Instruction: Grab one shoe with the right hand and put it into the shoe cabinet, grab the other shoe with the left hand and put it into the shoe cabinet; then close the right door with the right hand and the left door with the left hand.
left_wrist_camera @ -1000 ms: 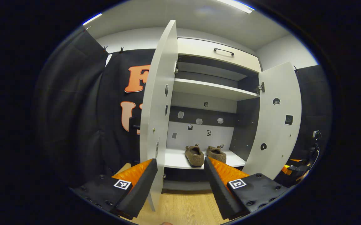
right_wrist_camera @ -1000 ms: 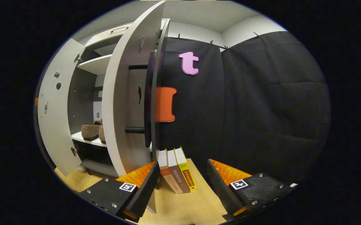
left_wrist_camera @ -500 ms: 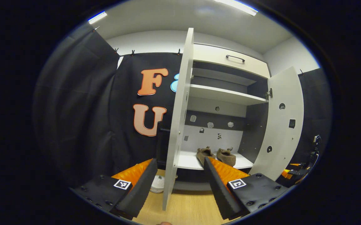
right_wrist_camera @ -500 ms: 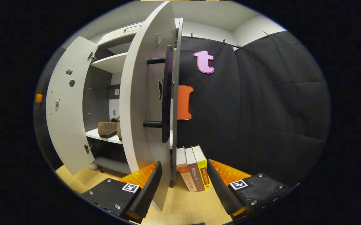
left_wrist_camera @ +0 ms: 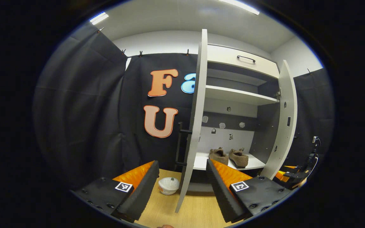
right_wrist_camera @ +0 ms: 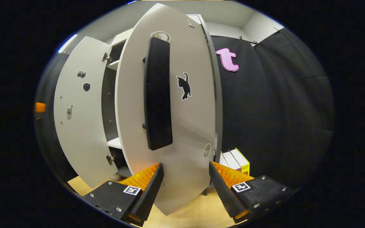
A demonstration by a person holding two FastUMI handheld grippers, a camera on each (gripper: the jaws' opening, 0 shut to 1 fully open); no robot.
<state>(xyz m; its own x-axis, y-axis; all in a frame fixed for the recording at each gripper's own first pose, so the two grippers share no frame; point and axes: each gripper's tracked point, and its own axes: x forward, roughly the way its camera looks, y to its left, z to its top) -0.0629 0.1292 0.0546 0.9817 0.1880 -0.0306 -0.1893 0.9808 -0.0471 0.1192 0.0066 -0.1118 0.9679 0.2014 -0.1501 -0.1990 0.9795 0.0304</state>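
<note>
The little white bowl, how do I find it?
Look at the shoe cabinet in the left gripper view. On the wooden floor beside its left door sits the white bowl. It is round and small, unlike the flat boards around it.

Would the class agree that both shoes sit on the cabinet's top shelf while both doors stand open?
Not quite: the shoes sit on the lower shelf, not the top shelf, which is bare. The left gripper view shows it. Both doors, left door and right door, do stand open.
</note>
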